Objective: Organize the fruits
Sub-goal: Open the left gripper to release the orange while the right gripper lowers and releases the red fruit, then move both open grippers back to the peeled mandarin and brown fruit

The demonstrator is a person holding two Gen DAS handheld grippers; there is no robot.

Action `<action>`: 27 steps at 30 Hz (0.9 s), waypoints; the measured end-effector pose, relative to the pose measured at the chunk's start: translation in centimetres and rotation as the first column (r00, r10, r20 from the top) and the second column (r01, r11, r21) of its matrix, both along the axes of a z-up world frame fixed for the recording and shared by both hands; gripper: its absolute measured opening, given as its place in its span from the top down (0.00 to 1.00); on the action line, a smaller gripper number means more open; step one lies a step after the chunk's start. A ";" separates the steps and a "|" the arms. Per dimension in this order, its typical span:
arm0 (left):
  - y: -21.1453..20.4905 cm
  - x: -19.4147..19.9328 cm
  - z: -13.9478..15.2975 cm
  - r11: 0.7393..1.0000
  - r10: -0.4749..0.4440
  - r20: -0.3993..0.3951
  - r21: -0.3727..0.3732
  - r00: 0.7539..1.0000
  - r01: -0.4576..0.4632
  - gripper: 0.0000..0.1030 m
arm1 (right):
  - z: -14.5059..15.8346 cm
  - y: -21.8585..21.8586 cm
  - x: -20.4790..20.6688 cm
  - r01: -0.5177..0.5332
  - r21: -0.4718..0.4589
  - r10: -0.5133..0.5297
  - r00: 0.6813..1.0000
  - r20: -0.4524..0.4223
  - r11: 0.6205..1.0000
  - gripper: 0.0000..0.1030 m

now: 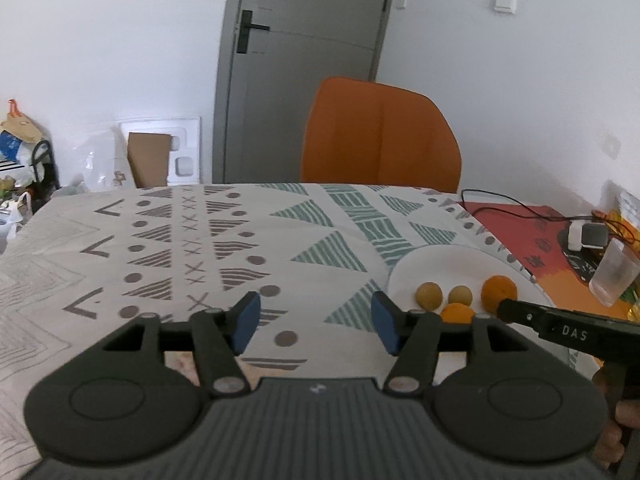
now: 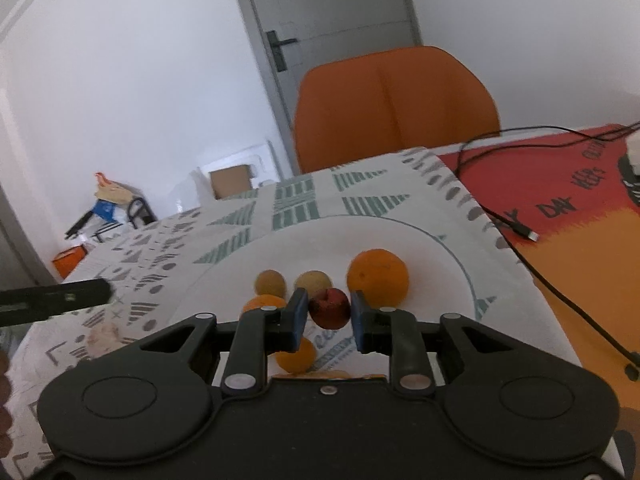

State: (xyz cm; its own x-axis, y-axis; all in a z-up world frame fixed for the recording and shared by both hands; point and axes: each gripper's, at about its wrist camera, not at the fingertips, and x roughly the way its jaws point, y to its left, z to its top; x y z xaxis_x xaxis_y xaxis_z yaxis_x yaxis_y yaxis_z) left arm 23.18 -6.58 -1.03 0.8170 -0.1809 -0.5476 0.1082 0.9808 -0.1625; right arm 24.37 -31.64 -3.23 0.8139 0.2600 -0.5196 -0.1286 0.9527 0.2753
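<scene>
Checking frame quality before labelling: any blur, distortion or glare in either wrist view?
Left wrist: fisheye bows the door, corners vignette dark, light is soft and even, and the fruit on the plate looks slightly soft. Right wrist: tilted horizon, door and orange chair smeared, red fruit between the right gripper pads fairly sharp, no hard glare.

In the right wrist view the right gripper [image 2: 329,318] hides the near rim of the white plate [image 2: 440,268] and most of one small orange fruit [image 2: 298,354]. The clear cup [image 1: 614,276] is blurred by the tabletop's right edge.
</scene>
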 end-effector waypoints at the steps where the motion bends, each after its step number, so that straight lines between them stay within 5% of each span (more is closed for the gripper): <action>1: 0.3 -0.2 0.2 1.000 0.005 0.003 -0.002 1.000 -0.005 0.37 | 0.1 0.0 -0.1 0.000 0.003 0.000 1.000 0.002 1.000 0.75; 7: 1.6 -1.4 1.2 0.998 0.058 0.036 0.001 0.998 -0.058 0.18 | 1.1 0.0 -1.2 0.007 0.011 -0.007 1.000 0.019 1.000 0.63; 27: 3.0 -6.2 3.3 0.996 0.091 0.068 -0.010 0.994 -0.090 0.11 | 3.7 0.1 -5.9 0.004 0.024 -0.007 0.996 0.091 1.000 0.03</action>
State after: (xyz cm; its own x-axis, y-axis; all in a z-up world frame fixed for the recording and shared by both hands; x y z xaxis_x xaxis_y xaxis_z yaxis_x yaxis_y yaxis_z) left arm 17.00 -3.62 2.29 0.8656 -0.1085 -0.4889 0.0303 0.9858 -0.1650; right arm 18.47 -31.50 0.50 0.8589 0.2670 -0.4370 -0.1490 0.9467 0.2855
